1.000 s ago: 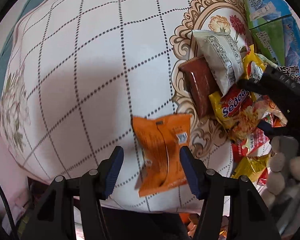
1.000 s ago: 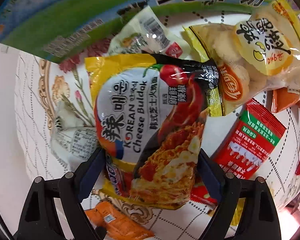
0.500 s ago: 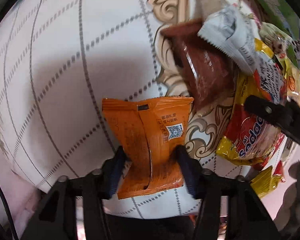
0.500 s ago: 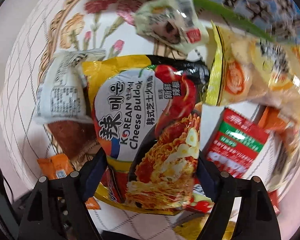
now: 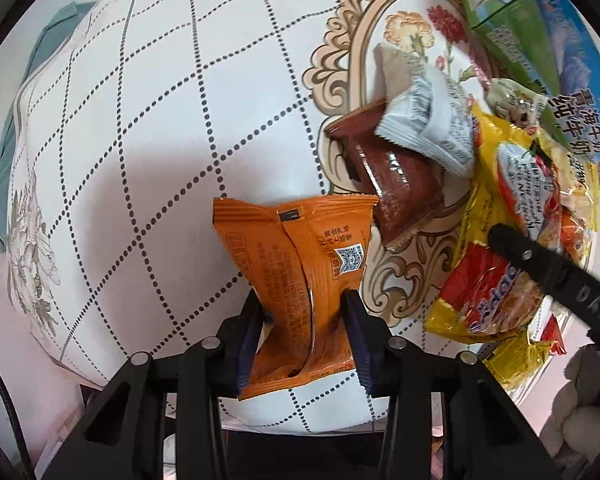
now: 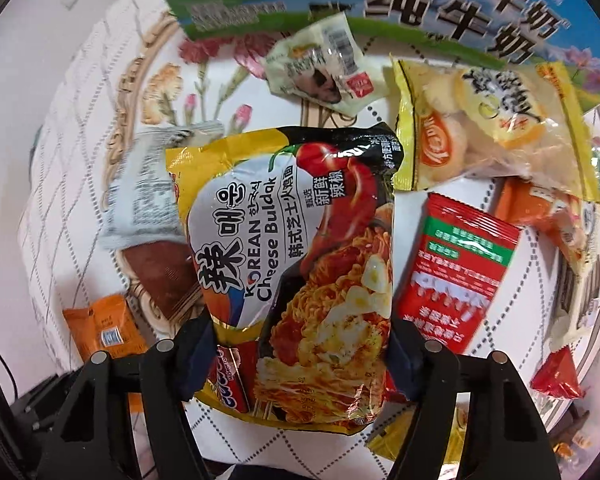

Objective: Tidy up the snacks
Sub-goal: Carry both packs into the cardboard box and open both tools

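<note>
The bench has a white cloth with dotted squares (and flowers). A brown pack, a red packet and a milk box lie on it.

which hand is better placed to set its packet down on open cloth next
Left, probably: the left gripper pinches the orange packet over bare tablecloth, while the right gripper holds the noodle pack above the pile.

Left wrist view: close above the desk, looking forward over the snack pile's edge. Right wrist view: closer, over the pile. Both share the orange packet, brown packet and milk carton.
</note>
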A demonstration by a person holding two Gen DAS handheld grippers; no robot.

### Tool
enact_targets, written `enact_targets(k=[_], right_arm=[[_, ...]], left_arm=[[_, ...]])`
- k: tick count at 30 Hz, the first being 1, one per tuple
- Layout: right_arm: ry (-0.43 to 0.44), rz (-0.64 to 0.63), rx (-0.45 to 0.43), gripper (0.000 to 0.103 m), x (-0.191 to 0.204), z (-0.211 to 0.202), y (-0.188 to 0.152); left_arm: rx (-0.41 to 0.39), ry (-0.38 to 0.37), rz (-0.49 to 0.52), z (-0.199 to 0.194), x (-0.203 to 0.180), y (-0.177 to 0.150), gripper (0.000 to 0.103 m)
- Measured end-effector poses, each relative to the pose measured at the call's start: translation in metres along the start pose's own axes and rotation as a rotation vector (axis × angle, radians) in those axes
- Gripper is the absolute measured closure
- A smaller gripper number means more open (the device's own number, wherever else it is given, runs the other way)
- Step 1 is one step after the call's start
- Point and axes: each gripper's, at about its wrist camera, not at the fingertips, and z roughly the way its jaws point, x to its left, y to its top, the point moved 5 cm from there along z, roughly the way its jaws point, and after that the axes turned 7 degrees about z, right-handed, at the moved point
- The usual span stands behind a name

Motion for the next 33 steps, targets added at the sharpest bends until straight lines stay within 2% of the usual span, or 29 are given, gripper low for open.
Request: enact_targets(k=[3,4,5,6,7,9,11,14,20,22,25,26,28,29,33], right_arm=[[0.014,-0.006,0.013,0.030,-0.012,-0.001,-0.006],[0.021,-0.007,0.028,0.029,-0.016,0.004,-0.008],[0.012,-0.017,0.044,0.023,-0.015,0.012,-0.008],[0.004,-0.021,0.061,0.014,-0.010,0.023,0.002],[-0.003,-0.031,0.089,0.012,-0.011,0.035,0.001],[-0.051,-0.069,0.091,0.013,-0.016,0.050,0.000],[-0.065,-0.080,0.079,0.015,-0.023,0.049,-0.002],[-0.012,-0.078,0.060,0.016,-0.018,0.044,-0.014],[0.171,-0.069,0.028,0.016,-0.068,-0.023,-0.022],[0.231,-0.067,0.011,0.016,-0.073,-0.045,-0.017],[0.324,-0.074,-0.061,0.016,-0.104,-0.102,-0.003],[0.341,-0.076,-0.079,0.016,-0.107,-0.124,0.002],[0.373,-0.070,-0.117,0.015,-0.130,-0.156,0.015],[0.388,-0.067,-0.143,0.015,-0.145,-0.177,0.021],[0.388,-0.054,-0.225,0.015,-0.197,-0.224,0.064]], left_arm=[[-0.009,0.024,-0.002,-0.020,0.008,-0.008,0.065],[-0.009,0.030,-0.009,-0.016,0.000,-0.004,0.065],[-0.007,0.033,-0.019,-0.016,-0.005,-0.001,0.065],[-0.004,0.035,-0.034,-0.017,-0.002,-0.001,0.065],[0.002,0.043,-0.045,-0.014,-0.004,0.002,0.065],[0.031,0.064,-0.074,-0.009,-0.002,0.003,0.065],[0.041,0.059,-0.100,-0.011,0.000,0.002,0.065],[0.030,0.075,-0.100,-0.030,-0.001,0.001,0.065],[-0.035,0.045,-0.066,-0.094,-0.037,-0.004,0.065],[-0.073,0.016,-0.041,-0.128,-0.055,0.002,0.065],[-0.148,-0.011,0.013,-0.184,-0.087,0.020,0.065],[-0.176,-0.025,0.037,-0.204,-0.104,0.029,0.065],[-0.204,-0.046,0.071,-0.214,-0.138,0.048,0.065],[-0.219,-0.071,0.097,-0.230,-0.157,0.062,0.065],[-0.230,-0.111,0.191,-0.243,-0.212,0.134,0.065]])
